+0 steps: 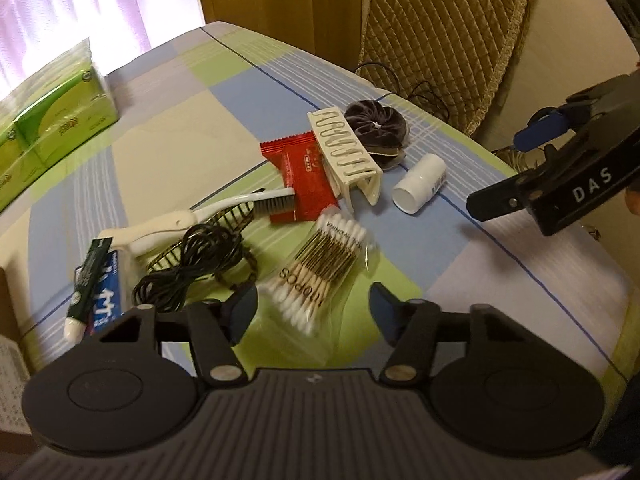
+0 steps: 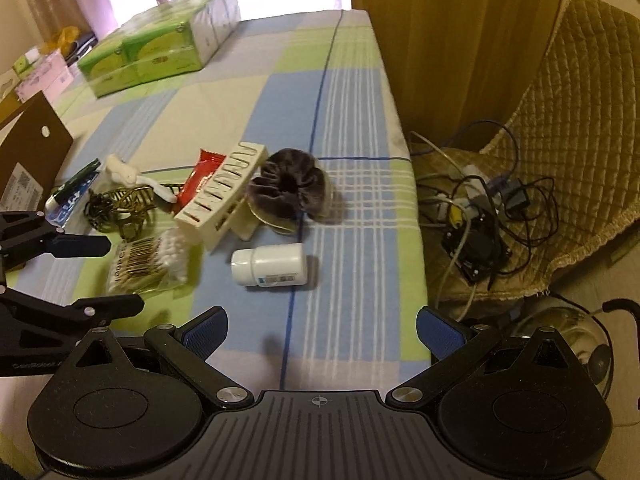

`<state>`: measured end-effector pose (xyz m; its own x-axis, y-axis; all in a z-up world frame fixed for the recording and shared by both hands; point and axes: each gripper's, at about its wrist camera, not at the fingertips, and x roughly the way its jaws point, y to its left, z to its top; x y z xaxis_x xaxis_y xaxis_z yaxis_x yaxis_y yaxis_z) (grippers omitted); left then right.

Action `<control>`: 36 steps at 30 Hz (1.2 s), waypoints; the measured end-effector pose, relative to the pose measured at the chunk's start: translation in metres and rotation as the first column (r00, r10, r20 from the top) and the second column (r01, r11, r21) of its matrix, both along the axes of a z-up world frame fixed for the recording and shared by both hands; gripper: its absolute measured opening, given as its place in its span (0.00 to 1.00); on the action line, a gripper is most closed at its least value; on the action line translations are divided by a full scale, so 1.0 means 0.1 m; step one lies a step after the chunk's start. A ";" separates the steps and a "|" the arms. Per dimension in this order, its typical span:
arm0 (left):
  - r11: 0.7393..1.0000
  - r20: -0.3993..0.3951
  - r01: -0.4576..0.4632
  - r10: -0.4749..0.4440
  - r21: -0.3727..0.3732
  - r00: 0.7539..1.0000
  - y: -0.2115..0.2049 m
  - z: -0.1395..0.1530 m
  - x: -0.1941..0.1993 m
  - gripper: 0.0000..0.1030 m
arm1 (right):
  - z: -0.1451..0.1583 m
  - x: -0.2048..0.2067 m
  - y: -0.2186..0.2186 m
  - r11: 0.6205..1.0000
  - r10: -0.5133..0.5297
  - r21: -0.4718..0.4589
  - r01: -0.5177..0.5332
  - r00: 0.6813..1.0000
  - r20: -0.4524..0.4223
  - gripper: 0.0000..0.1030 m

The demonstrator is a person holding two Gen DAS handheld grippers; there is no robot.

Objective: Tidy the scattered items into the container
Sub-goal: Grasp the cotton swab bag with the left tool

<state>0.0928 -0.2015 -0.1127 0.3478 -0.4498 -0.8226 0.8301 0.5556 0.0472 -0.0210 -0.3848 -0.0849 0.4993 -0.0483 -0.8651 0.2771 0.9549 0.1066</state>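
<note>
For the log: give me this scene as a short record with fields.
surface: checked tablecloth
left tool: open, empty, above the cotton swab bag
right tool: open, empty, facing the white bottle
bottle: lying on its side
other loose items: scrunchie, cream hair clip, red packet, black cable
container: not clearly in view

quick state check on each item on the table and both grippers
left gripper: open, empty
right gripper: open, empty
white bottle: on its side, capped
cotton swab bag: flat, sealed
cream hair clip: on the table, shut
scrunchie: resting beside the clip
black cable: loosely coiled
</note>
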 end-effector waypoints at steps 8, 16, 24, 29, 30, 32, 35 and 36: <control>0.999 0.033 0.048 -0.049 0.022 0.998 -0.01 -0.10 -0.03 0.32 | -0.04 -0.01 0.00 1.000 -0.016 0.006 0.016 1.000 -0.019 1.00; 0.999 -0.075 0.023 -0.020 0.047 0.997 0.34 -0.07 -0.16 0.05 | -0.03 -0.01 0.04 1.000 -0.003 0.002 0.003 1.000 -0.016 1.00; 0.981 0.080 0.190 -0.193 0.043 0.978 0.13 0.09 -0.28 0.43 | 0.03 -0.09 0.02 1.000 -0.021 0.001 0.021 1.000 0.000 1.00; 0.952 0.121 0.304 -0.306 0.038 0.944 -0.10 0.00 -0.24 0.51 | 0.06 -0.25 -0.05 0.998 -0.066 -0.006 0.066 0.998 -0.004 1.00; 0.946 0.118 0.321 -0.324 0.041 0.939 -0.12 -0.04 -0.24 0.50 | 0.06 -0.28 -0.07 0.997 -0.075 -0.006 0.075 0.997 -0.006 1.00; 0.938 0.097 0.340 -0.344 0.062 0.934 -0.15 -0.11 -0.25 0.43 | 0.07 -0.34 -0.09 0.996 -0.089 -0.006 0.089 0.996 -0.009 1.00; 0.934 0.125 0.346 -0.355 0.083 0.927 -0.07 -0.13 -0.33 0.34 | 0.06 -0.40 -0.11 0.995 -0.103 -0.005 0.103 0.995 -0.015 1.00; 0.938 0.117 0.334 -0.343 0.087 0.932 -0.04 -0.11 -0.33 0.28 | 0.05 -0.41 -0.11 0.995 -0.105 -0.004 0.104 0.994 -0.017 1.00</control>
<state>0.0595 -0.2055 -0.1242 0.2883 -0.5066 -0.8125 0.9530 0.2346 0.1919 -0.0624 -0.3963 -0.0799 0.4765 -0.1018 -0.8733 0.3772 0.9209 0.0985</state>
